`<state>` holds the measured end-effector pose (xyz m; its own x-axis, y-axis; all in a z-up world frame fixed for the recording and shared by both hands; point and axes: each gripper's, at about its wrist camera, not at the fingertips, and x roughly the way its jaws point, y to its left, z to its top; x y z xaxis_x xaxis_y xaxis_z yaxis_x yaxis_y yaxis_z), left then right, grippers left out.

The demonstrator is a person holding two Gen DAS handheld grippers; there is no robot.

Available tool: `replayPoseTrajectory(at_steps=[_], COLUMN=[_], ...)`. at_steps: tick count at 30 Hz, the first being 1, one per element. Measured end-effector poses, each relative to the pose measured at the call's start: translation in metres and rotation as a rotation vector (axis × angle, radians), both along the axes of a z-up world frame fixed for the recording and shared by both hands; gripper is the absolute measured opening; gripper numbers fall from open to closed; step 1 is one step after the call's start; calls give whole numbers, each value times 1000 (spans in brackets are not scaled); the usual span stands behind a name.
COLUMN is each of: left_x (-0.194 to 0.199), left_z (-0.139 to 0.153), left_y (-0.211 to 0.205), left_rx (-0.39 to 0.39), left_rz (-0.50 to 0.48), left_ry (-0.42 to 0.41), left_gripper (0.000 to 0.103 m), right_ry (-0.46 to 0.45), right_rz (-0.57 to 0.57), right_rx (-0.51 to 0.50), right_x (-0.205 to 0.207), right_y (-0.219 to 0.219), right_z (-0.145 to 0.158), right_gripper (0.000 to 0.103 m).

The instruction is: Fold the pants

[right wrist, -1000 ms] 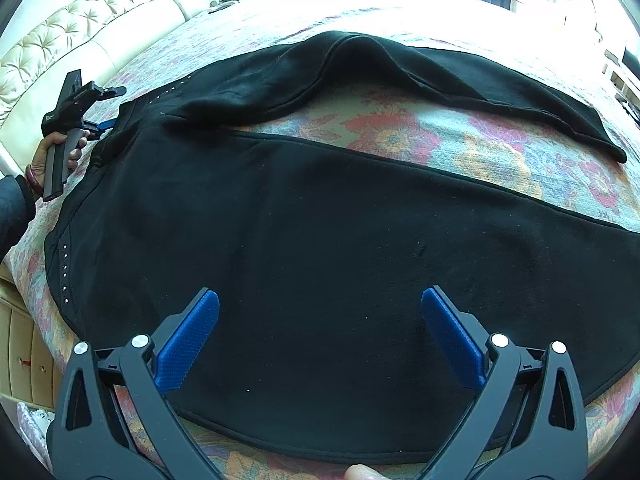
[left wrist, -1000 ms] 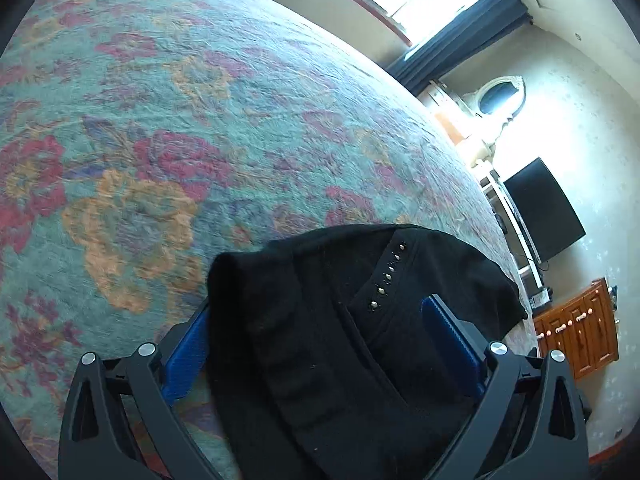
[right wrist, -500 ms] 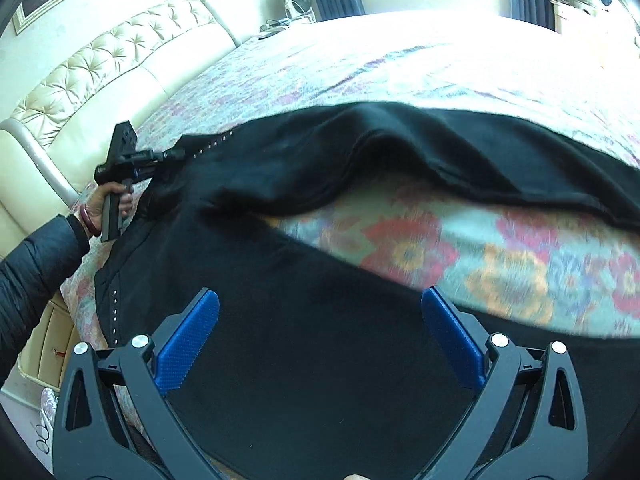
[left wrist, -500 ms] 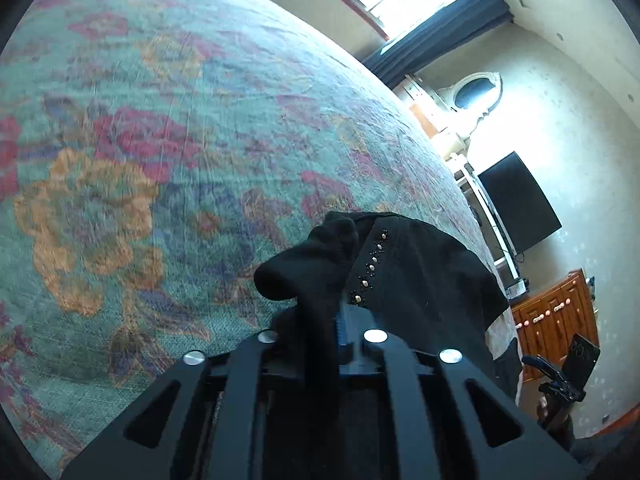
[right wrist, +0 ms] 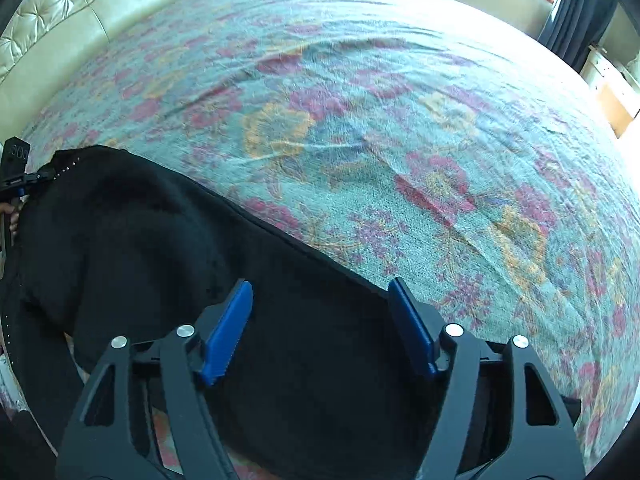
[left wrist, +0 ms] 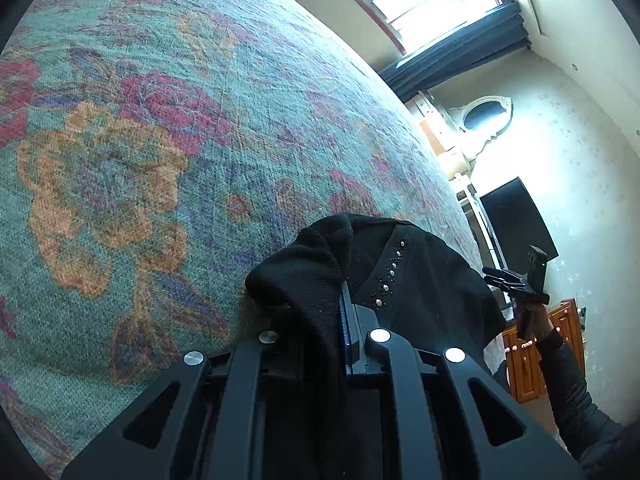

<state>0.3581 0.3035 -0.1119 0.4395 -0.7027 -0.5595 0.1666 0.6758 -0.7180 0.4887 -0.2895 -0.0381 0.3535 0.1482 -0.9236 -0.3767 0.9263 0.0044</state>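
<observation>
A: Left gripper?
B: Jaws clamped tight on a bunched fold at the waist of the black pants, beside the studs.
A: Right gripper?
B: Jaws partly apart, just been closing; cloth lies under them, not pinched. Pants spread on the floral bedspread.

A wide bed is covered by a teal bedspread woven with red, orange and purple flowers and creased in shallow wrinkles. A pair of black pants is laid directly on the bedspread near one edge. A row of small metal studs is seen at the bunched waist end.
</observation>
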Motion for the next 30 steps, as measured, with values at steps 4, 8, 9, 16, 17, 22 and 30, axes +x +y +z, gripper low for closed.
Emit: replayPoseTrajectory(at_steps=[4, 8, 9, 16, 17, 22, 30], left_x=[10, 19, 19, 21, 20, -2, -93], left_z=[4, 6, 6, 15, 18, 42, 109], left_y=[-2, -2, -2, -14, -16, -5, -6], left_rx=[22, 27, 19, 109, 125, 47, -87], left_rz=[-20, -11, -5, -21, -18, 40, 4], left_ry=[10, 0, 1, -7, -18, -149, -343], left_gripper=[15, 15, 15, 13, 13, 13, 13], right_ry=[50, 104, 127, 109, 72, -181, -497], right_rz=[102, 140, 136, 243, 246, 202, 159], right_rx=[-148, -149, -135, -172, -191, -191, -224], right_x=[12, 21, 23, 2, -4, -54, -214], right_y=[9, 6, 4, 28, 31, 26, 17], right_z=[-26, -37, -39, -31, -26, 25, 85], right_gripper=[62, 69, 62, 7, 7, 7, 7])
